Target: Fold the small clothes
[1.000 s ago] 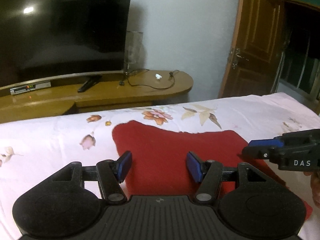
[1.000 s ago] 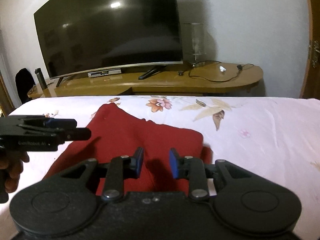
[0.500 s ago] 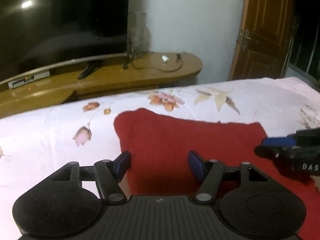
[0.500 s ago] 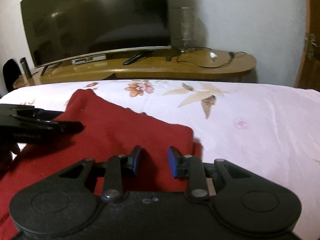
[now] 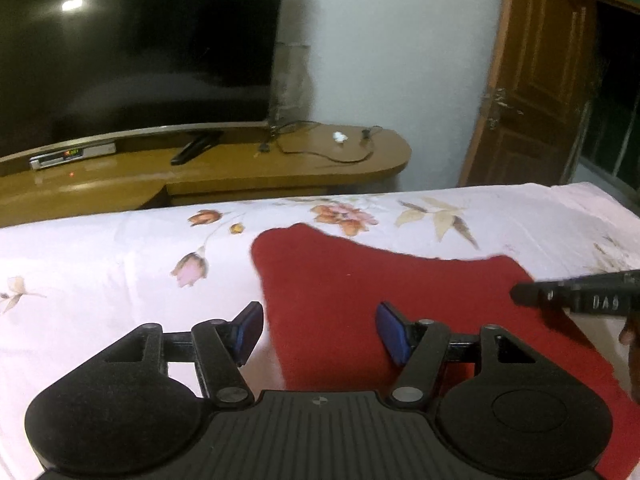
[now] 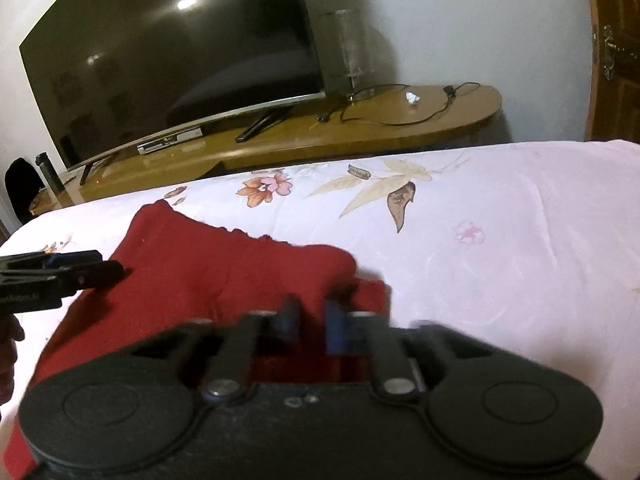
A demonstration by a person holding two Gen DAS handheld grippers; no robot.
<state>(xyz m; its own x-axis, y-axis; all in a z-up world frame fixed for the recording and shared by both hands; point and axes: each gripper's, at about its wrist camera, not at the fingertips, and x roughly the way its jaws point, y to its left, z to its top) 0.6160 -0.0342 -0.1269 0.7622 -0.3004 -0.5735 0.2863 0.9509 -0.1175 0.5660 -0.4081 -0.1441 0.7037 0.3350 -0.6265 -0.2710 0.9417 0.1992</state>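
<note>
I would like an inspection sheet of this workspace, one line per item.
Surface: bed sheet, pale pink with flower print, slightly wrinkled.
Job's things: red garment lying flat on the sheet, far edge uneven.
Clutter: nothing seen on the bed besides the garment.
Grippers: left gripper jaws open over the garment's left edge; right gripper blurred, jaws a narrow gap apart, nothing between them.
Cables: black cable looped on the wooden TV stand.
Surroundings: television, set-top box, glass vase, wooden door.
</note>
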